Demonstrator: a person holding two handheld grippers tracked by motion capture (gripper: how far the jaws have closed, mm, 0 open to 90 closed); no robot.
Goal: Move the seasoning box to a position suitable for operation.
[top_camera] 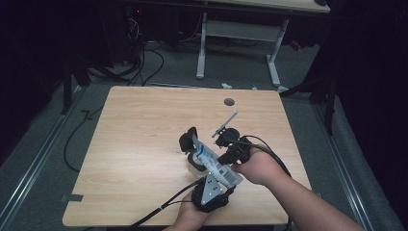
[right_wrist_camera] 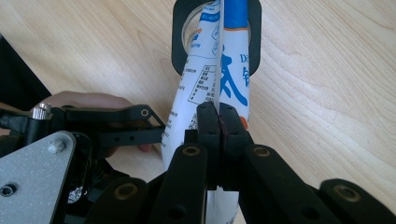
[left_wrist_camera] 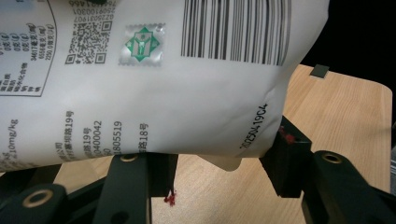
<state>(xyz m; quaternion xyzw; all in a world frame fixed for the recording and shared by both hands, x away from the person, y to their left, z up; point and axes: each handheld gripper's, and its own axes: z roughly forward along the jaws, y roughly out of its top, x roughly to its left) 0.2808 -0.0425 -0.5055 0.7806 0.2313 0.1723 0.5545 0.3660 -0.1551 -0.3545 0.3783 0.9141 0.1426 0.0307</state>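
On the light wooden table [top_camera: 144, 144], seen from the high view, the person's left hand [top_camera: 190, 216] comes in at the bottom edge with the left gripper [top_camera: 197, 156], its grey three-cornered plate on top. In the left gripper view its black jaws stand apart on either side of a white plastic pouch printed with a barcode, codes and blue lettering [left_wrist_camera: 154, 88]. The right-hand jaw touches the pouch's lower corner, and whether the left-hand jaw presses on it cannot be told. The pouch is lifted off the tabletop, slanting between the two grippers near the middle of the table's near half [top_camera: 211, 163].

Just to the right, the person's right hand [top_camera: 257, 166] holds the right gripper [top_camera: 226, 156]. In the right gripper view its jaws are together, clamped on the pouch's thin sealed edge [right_wrist_camera: 224, 70], with the pouch standing edge-on above them. Past the pouch in that view a black ring-shaped holder with a clear centre [right_wrist_camera: 180, 42] lies on the wood.
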